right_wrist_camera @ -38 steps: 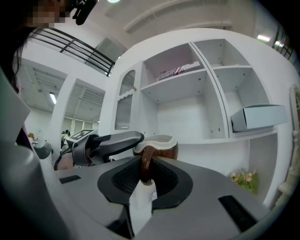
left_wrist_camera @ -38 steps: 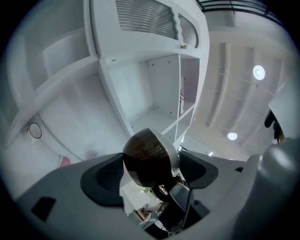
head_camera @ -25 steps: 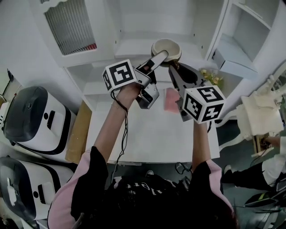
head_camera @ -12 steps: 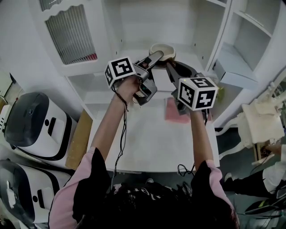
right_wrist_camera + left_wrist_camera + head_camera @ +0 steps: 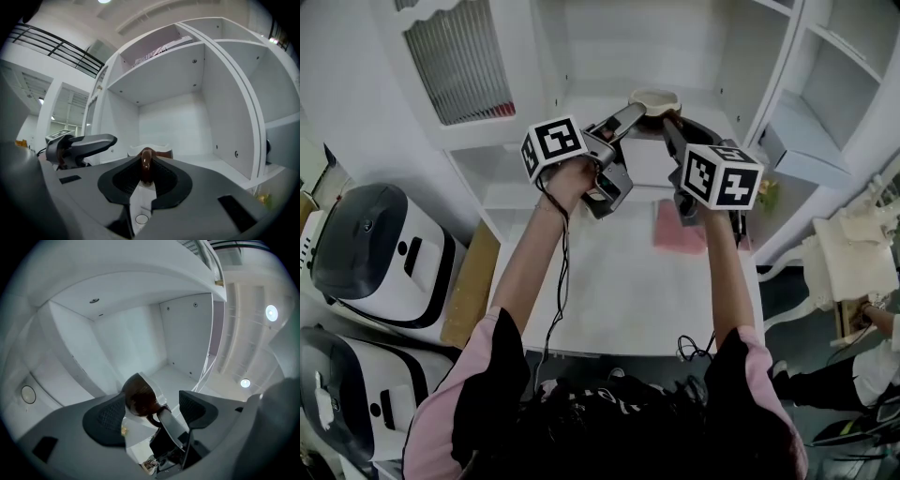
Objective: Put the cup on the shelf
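Note:
The cup (image 5: 654, 99), brown outside and cream inside, hangs just above the floor of the white shelf compartment (image 5: 581, 98). My right gripper (image 5: 673, 127) is shut on its brown handle (image 5: 146, 165), which stands upright between the pads, with the cup's body (image 5: 151, 152) just beyond them. My left gripper (image 5: 623, 120) reaches in from the left with its jaws apart. The cup (image 5: 139, 397) lies between them, close against the left pad (image 5: 105, 418) and clear of the right one. From the right gripper view, the left gripper (image 5: 82, 144) shows at the left.
Below the shelf is a white table (image 5: 619, 291) with a pink cloth (image 5: 675, 228). A slatted cupboard door (image 5: 464, 61) is at the upper left and a second white shelf unit (image 5: 811, 150) at the right. Two white and black machines (image 5: 380, 253) stand on the left.
Both grippers have carried the cup up and further back into the shelf compartment. The grip on the handle has stayed the same.

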Tool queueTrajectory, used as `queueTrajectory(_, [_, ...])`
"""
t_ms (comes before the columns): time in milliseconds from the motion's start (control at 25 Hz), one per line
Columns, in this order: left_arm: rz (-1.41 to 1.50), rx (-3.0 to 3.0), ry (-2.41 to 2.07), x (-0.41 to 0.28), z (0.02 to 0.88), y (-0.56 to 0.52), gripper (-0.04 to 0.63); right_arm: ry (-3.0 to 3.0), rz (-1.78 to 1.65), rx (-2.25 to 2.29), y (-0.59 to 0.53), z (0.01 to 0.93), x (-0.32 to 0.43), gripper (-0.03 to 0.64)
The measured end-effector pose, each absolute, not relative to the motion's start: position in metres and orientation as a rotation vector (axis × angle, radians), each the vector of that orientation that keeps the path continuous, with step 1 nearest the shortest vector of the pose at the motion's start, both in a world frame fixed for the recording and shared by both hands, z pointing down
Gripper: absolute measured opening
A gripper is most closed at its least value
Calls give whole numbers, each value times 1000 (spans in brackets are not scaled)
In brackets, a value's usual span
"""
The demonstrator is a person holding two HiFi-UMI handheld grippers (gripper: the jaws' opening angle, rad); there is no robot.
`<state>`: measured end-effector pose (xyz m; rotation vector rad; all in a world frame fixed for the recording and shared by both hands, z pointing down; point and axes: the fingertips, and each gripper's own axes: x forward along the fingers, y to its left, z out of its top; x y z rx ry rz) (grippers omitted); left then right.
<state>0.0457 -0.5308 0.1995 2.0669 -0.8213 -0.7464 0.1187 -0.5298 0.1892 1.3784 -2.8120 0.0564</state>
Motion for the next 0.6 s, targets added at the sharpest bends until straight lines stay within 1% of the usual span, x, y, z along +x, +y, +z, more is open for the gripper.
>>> queueTrajectory(240, [-734, 2071, -851, 43, 209, -538, 373, -2781, 116, 1404, -565, 196, 127, 81])
queueTrajectory(600, [-692, 2178, -873, 19, 227, -489, 373, -2625, 47, 1467, -576, 203, 102, 83])
